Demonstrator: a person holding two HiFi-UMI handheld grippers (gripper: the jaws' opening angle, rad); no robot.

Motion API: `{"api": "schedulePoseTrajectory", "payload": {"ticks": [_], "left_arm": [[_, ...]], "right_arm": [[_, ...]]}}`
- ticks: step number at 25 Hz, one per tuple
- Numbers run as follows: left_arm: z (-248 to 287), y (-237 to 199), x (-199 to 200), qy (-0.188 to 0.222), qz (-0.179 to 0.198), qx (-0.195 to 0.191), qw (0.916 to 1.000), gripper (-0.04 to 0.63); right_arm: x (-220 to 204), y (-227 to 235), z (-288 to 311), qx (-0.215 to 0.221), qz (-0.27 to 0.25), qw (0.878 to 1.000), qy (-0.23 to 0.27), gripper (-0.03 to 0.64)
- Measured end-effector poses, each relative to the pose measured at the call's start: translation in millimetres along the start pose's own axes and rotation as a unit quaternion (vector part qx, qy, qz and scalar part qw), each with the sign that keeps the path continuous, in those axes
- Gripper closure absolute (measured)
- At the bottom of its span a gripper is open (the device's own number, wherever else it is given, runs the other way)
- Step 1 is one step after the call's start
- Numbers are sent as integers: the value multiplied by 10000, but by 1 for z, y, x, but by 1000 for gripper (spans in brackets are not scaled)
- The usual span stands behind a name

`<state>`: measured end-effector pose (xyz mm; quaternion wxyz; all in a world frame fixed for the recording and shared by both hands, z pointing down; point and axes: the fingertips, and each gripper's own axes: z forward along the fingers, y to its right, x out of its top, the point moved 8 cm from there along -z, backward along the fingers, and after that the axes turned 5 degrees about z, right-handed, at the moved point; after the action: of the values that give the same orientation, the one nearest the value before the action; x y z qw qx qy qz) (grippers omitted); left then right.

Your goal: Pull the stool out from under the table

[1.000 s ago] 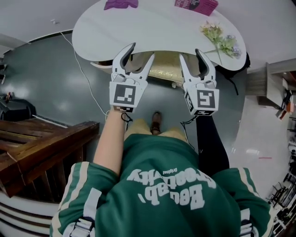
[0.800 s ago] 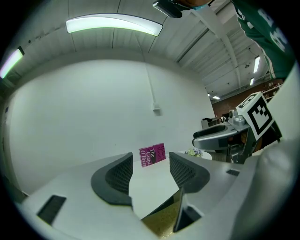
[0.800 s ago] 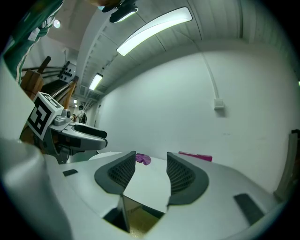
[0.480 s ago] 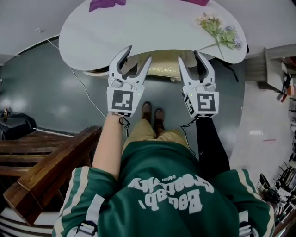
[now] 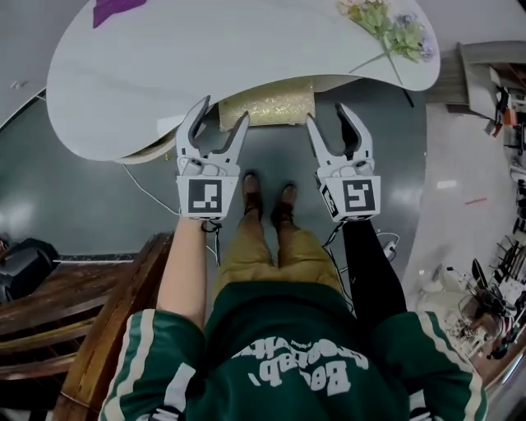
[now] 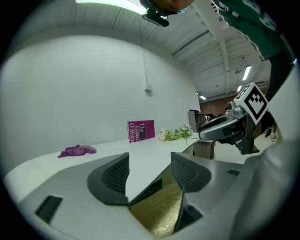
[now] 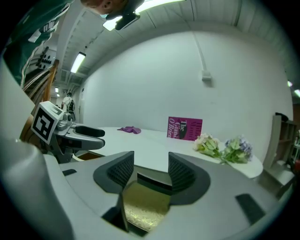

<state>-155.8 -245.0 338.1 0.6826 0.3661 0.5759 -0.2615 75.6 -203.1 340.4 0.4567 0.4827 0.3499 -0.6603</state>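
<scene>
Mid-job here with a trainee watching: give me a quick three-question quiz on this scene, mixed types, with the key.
1. True or false: the gold stool is fully out from under the white table.
2. What lies at the table's right end? A flowers, B mug, C laptop.
3. Fill in: the left gripper and right gripper both have jaws ___.
Key: 1 false; 2 A; 3 open, both just widened, pads pressing on nothing.

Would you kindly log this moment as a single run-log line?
phase: approach to stool | left gripper: open, fingers just widened, nothing gripped | right gripper: open, nothing gripped | stool: gold seat partly under table
</scene>
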Motion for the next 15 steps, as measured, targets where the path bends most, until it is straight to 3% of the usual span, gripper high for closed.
{"api": "schedulePoseTrajectory", "payload": {"ticks": [9,12,15], "left_arm": [[3,31,-87,-461,-328,-145,9983,299],[0,47,-119,-702,-663,-27,9953,279],[-3,58,-153,-772,-679,158,9946,273]], "right_arm": [[-85,20,13,-233,241,9986,-409,371],[-122,27,10,-259,367,9979,-465,370],[-168,35,13,-287,465,9971,-533,367]]}}
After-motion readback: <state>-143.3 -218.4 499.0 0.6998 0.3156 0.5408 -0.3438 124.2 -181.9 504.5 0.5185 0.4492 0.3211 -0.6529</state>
